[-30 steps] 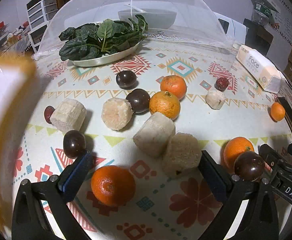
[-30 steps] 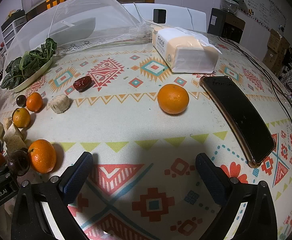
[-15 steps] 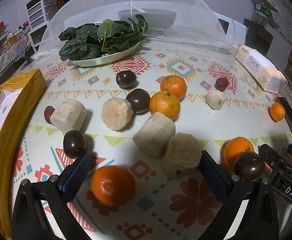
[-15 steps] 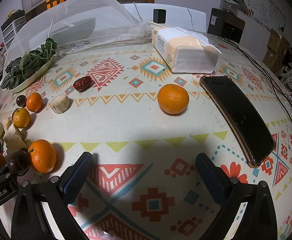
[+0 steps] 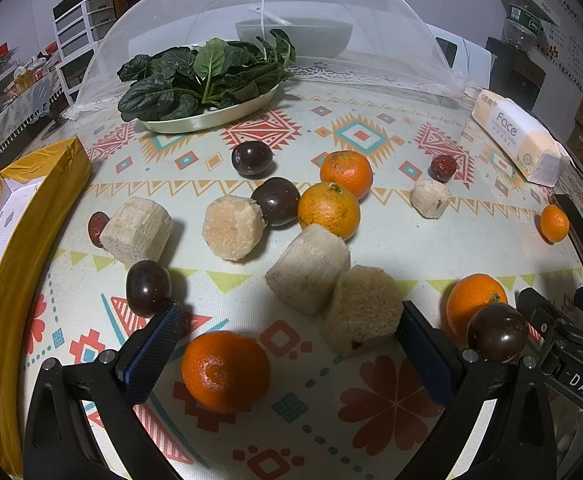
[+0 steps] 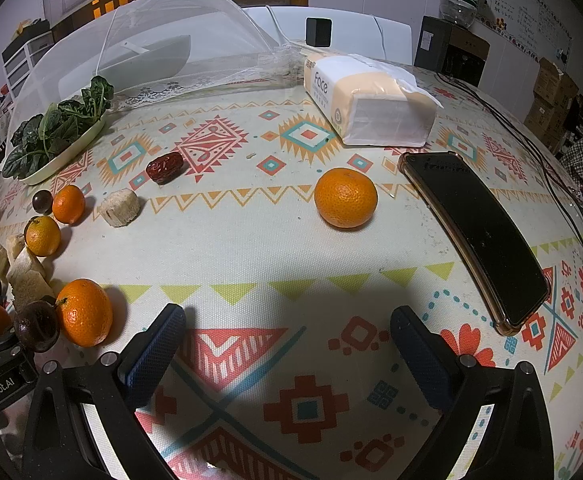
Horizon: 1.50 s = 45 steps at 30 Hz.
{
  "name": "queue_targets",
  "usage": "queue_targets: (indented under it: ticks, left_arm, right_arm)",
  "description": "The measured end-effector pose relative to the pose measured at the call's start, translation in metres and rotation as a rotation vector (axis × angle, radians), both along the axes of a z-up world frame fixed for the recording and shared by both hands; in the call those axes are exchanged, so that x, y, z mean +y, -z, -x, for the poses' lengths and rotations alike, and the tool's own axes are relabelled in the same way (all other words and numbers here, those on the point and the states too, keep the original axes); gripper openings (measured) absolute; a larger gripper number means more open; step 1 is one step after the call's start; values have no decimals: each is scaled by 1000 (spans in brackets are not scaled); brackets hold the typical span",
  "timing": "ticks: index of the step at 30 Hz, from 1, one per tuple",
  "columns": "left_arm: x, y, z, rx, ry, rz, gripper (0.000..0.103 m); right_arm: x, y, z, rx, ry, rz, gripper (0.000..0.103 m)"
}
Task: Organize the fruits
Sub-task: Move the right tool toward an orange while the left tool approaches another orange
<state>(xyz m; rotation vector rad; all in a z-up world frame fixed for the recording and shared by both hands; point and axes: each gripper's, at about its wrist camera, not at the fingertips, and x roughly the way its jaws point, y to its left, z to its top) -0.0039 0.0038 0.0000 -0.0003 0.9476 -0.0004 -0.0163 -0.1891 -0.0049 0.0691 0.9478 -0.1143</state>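
**Both claws spread over a table of scattered fruit**

My left claw point(image 5: 287, 330) is spread wide and pinching nothing; an orange point(image 5: 225, 372) sits on the tablecloth point(image 5: 391, 240) between its fingers, touching neither. Just ahead lie pale cane chunks point(image 5: 307, 268), dark plums point(image 5: 277, 201) and two more oranges point(image 5: 328, 210), some touching. A small red fruit point(image 5: 96, 229) is half hidden behind one chunk. The yellow box point(image 5: 19, 240) at my left is cut off by the frame edge. A plate of greens point(image 5: 207, 80) stands under the mesh cover point(image 5: 331, 32).

My right claw point(image 6: 287, 330) is also spread and empty, over bare cloth. A lone orange point(image 6: 346, 197) lies ahead, well apart from the cluster, near a dark phone point(image 6: 479, 236) and a tissue pack point(image 6: 367, 104). At the far left of this view the fruit crowds together behind my other claw, hard to make out.
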Motion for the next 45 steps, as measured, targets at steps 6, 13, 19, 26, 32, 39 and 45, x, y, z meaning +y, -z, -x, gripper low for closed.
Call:
queue_targets:
  ticks: [6, 13, 19, 26, 32, 39, 45]
  left_arm:
    - [-8, 1, -3, 20, 8, 0, 103]
    - [-3, -1, 7, 63, 171, -3, 103]
    - [18, -24, 42, -86, 193, 11, 93]
    - [61, -81, 94, -358, 42, -70, 93]
    - [87, -108, 122, -440, -51, -38, 93]
    - [94, -101, 129, -394, -59, -31, 93]
    - [90, -94, 126, -376, -43, -48, 93]
  right_arm:
    - [1, 0, 0, 4, -1, -7, 103]
    - [4, -2, 1, 91, 20, -16, 103]
    - [4, -3, 5, 93, 18, -7, 102]
    - [26, -60, 60, -238, 18, 57, 101]
    - [52, -65, 68, -266, -41, 67, 103]
    - [51, -62, 67, -273, -21, 0, 103]
    - [53, -57, 62, -259, -29, -14, 103]
